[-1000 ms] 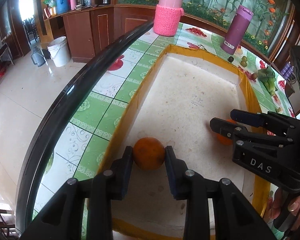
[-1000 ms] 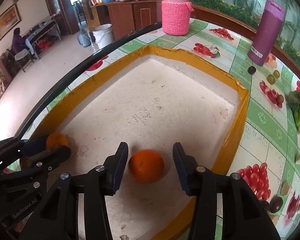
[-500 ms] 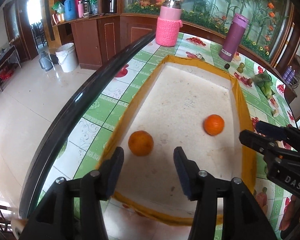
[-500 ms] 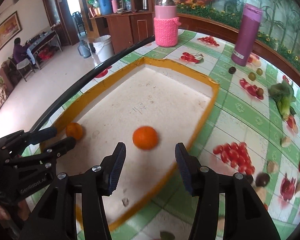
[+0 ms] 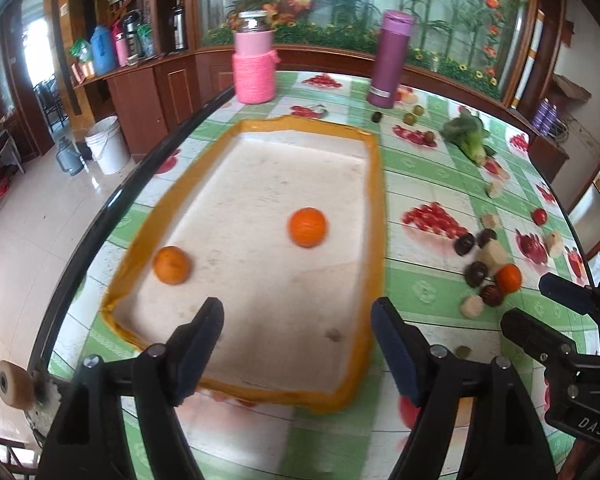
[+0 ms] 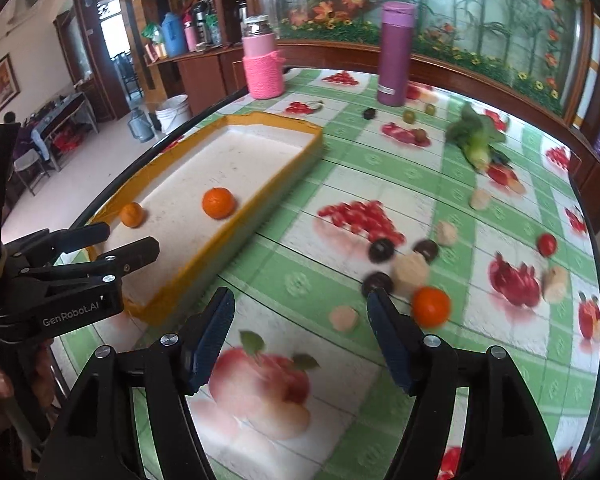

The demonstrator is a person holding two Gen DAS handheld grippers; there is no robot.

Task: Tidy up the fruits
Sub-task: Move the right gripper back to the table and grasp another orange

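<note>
- both my claws stood wide open and held nothing; the left gripper (image 5: 296,344) hung above the near end of the tray (image 5: 374,216), and the right gripper (image 6: 300,336) hung over the tablecloth (image 6: 380,168) beside the tray's long wall
- two oranges lay inside the tray, well apart: the paler orange (image 5: 172,265) near the left wall, the brighter orange (image 5: 307,227) closer to the middle; i judged that they were set there because the tray collects the fruit
- a third orange (image 6: 431,306) waited on the cloth among dark round fruits (image 6: 381,249) and pale pieces, just beside my right finger; probably the next one to take
- one second before, each claw stood low around one orange on the tray floor; half a second before, both were already open and lifting; now both had pulled back further, and the right had swung toward the loose fruit
</note>
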